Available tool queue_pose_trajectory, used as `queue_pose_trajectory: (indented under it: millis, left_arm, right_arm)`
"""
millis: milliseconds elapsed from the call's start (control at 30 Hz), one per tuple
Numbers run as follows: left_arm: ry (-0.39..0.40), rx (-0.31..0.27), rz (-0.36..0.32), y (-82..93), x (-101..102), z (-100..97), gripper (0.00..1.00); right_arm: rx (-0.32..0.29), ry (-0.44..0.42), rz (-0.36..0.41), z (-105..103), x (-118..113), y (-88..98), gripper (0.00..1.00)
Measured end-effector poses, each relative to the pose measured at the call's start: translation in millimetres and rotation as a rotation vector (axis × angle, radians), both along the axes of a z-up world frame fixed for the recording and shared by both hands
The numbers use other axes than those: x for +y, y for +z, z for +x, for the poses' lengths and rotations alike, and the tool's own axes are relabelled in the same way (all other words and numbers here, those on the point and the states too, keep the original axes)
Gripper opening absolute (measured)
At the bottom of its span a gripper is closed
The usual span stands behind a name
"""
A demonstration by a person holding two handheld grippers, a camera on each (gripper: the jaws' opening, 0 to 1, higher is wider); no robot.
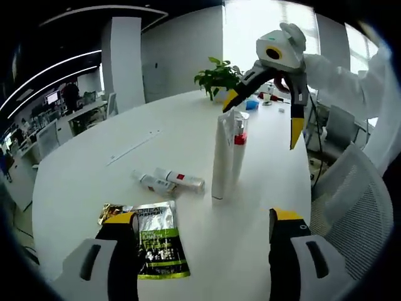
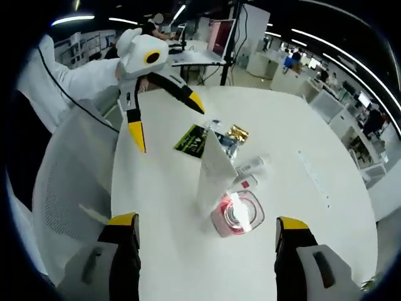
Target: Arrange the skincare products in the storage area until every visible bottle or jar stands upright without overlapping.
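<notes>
A white tube (image 2: 213,169) and red-capped bottle (image 2: 237,214) stand upright on the white table (image 2: 163,207), between the right tongs' (image 2: 207,241) spread jaws.

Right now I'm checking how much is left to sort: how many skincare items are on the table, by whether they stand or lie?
Standing tubes: 2, a white tube and a clear tube with a red cap
Lying bottles: 2, and
Flat packet: 1
Total: 5

On the white table (image 1: 94,150), a tall white tube (image 1: 222,157) stands upright, touching a clear bottle with a red cap (image 1: 239,147) beside it. 2 small white bottles (image 1: 169,182) lie flat, side by side. A silver-green sachet (image 1: 158,241) lies flat nearby.
</notes>
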State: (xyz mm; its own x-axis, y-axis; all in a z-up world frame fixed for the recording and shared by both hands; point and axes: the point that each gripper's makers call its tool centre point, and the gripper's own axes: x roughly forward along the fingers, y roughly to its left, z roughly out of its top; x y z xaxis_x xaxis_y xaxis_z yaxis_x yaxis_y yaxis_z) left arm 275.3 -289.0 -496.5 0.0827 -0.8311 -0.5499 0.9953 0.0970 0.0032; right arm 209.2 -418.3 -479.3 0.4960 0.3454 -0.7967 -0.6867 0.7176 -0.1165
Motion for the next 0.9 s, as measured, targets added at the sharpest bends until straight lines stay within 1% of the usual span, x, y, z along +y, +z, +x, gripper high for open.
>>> queue_pose_trajectory:
  millis: [100, 233, 367, 467, 533, 667, 800, 900]
  left_arm:
    - [0.010, 0.009, -0.004, 2.8, 4, -0.4, 0.84]
    - [0.014, 0.009, -0.003, 6.2, 8, -3.5, 0.87]
    - [0.024, 0.011, -0.003, 8.2, 13, -5.5, 0.89]
    - [0.032, 0.014, 0.004, 7.5, 18, -4.6, 0.90]
    - [0.036, 0.016, 0.006, 8.0, 21, -7.3, 0.90]
    - [0.046, 0.023, 0.012, 8.6, 25, -11.1, 0.92]
    - [0.054, 0.030, 0.010, 10.3, 31, -15.2, 0.93]
    - [0.080, 0.028, -0.001, 13.2, 35, -13.8, 0.93]
  right_arm:
    - [-0.001, -0.010, -0.002, -6, 2, -3.4, 0.92]
    - [-0.008, -0.017, 0.008, -15, 7, -0.3, 0.94]
    - [-0.020, -0.024, 0.011, -20, 10, 0.3, 0.99]
    - [-0.014, -0.027, 0.002, -24, 9, -1.8, 0.99]
    - [-0.012, -0.033, 0.004, -27, 10, -2.6, 0.99]
    - [-0.024, -0.045, 0.008, -28, 11, -2.0, 0.99]
    - [-0.045, -0.077, 0.016, -31, 10, 3.1, 0.99]
    - [-0.096, -0.131, 0.042, -29, 10, 7.3, 1.00]
